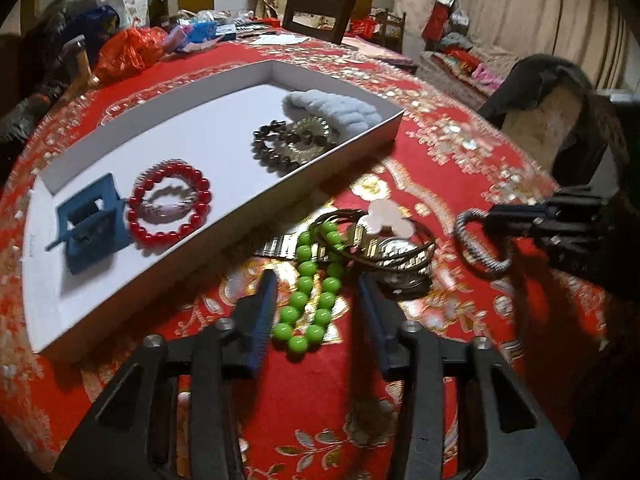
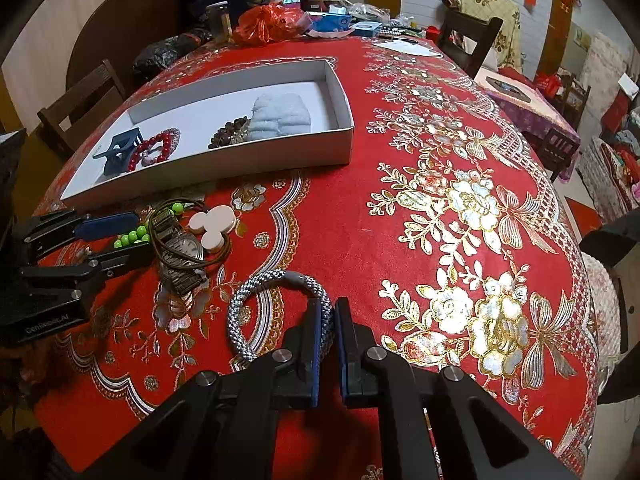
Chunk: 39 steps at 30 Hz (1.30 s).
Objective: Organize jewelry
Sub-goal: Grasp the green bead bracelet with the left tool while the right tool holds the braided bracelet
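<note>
A white box (image 1: 40,320) (image 2: 344,140) on the red tablecloth holds a blue hair claw (image 1: 90,224), a red bead bracelet (image 1: 170,208), a dark bead bracelet (image 1: 276,144) and a pale blue scrunchie (image 1: 332,110). My left gripper (image 1: 318,284) (image 2: 132,236) is open, its fingers on either side of a green bead bracelet (image 1: 308,304). Beyond it lie a metal watch (image 2: 184,248), brown cords and a white clip (image 2: 212,224). My right gripper (image 2: 328,312) is shut on a grey braided bracelet (image 2: 256,304) (image 1: 480,240), just above the cloth.
Bags, a bottle and boxes crowd the table's far end (image 2: 272,20). Dark wooden chairs stand at the far side (image 2: 468,40) and left (image 2: 80,100). The table edge curves off to the right (image 2: 580,240).
</note>
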Each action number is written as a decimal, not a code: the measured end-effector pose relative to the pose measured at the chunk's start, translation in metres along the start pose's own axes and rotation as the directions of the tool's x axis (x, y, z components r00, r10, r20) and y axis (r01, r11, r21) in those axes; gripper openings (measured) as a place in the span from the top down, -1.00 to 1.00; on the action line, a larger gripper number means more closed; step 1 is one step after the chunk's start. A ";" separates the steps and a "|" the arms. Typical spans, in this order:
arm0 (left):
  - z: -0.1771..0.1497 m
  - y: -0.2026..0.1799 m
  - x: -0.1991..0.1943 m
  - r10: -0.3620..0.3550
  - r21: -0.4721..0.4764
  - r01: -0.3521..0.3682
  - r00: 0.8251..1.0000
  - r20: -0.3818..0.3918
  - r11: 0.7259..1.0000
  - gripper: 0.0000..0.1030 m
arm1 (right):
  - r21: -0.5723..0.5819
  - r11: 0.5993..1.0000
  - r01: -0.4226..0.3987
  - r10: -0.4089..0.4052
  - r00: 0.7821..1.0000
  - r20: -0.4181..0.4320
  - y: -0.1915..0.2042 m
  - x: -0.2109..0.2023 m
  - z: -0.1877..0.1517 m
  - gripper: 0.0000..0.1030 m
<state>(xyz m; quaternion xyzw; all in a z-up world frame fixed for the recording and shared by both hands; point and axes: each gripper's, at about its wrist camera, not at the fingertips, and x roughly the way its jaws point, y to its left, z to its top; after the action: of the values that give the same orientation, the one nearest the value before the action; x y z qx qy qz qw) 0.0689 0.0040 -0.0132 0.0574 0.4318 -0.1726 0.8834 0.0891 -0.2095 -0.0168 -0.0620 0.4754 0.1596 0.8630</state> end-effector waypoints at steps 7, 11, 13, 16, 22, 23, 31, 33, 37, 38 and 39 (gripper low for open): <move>-0.015 0.015 -0.020 -0.042 -0.084 0.044 0.999 0.025 0.995 0.67 | 0.012 1.000 -0.016 0.016 1.000 0.000 -0.001 0.000 0.002 0.88; -0.016 0.020 -0.045 -0.070 -0.119 0.081 0.993 0.094 0.990 0.67 | 0.012 0.999 -0.039 0.038 0.997 0.064 0.001 -0.014 0.007 0.88; -0.013 0.021 -0.054 -0.073 -0.119 0.087 0.990 0.117 0.989 0.67 | 0.020 0.999 -0.049 0.047 0.994 0.103 0.001 -0.023 0.009 0.88; -0.010 0.022 -0.064 -0.067 -0.117 0.084 0.988 0.141 0.990 0.67 | 0.035 0.997 -0.068 0.062 0.986 0.157 0.000 -0.035 0.013 0.88; -0.011 0.025 -0.066 -0.046 -0.140 0.065 0.990 0.135 0.988 0.67 | 0.032 0.997 -0.065 0.059 0.988 0.145 0.003 -0.033 0.014 0.88; -0.012 0.026 -0.067 -0.045 -0.141 0.064 0.990 0.132 0.988 0.67 | 0.031 0.998 -0.060 0.055 0.989 0.140 0.002 -0.032 0.013 0.88; -0.019 0.027 -0.071 -0.032 -0.173 0.050 0.994 0.107 0.984 0.67 | 0.025 0.998 -0.058 0.054 0.989 0.139 0.006 -0.032 0.015 0.88; -0.020 0.027 -0.073 -0.007 -0.182 0.026 0.995 0.103 0.983 0.67 | 0.020 0.998 -0.059 0.056 0.988 0.144 0.008 -0.033 0.017 0.88; -0.022 0.031 -0.075 0.020 -0.201 0.001 0.994 0.103 0.980 0.67 | 0.015 0.998 -0.060 0.057 0.987 0.148 0.013 -0.033 0.019 0.88; -0.023 0.032 -0.076 0.022 -0.204 -0.001 0.994 0.103 0.979 0.67 | 0.014 0.998 -0.059 0.056 0.987 0.148 0.013 -0.033 0.019 0.88; -0.023 0.033 -0.076 0.025 -0.208 -0.003 0.994 0.103 0.978 0.67 | 0.015 0.998 -0.058 0.055 0.987 0.149 0.014 -0.033 0.020 0.88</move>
<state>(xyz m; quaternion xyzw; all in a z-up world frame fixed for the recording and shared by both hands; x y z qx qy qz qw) 0.0203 0.0603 0.0303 -0.0413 0.4000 -0.1233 0.9072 0.0835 -0.1985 0.0223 -0.0282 0.4129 0.1838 0.8916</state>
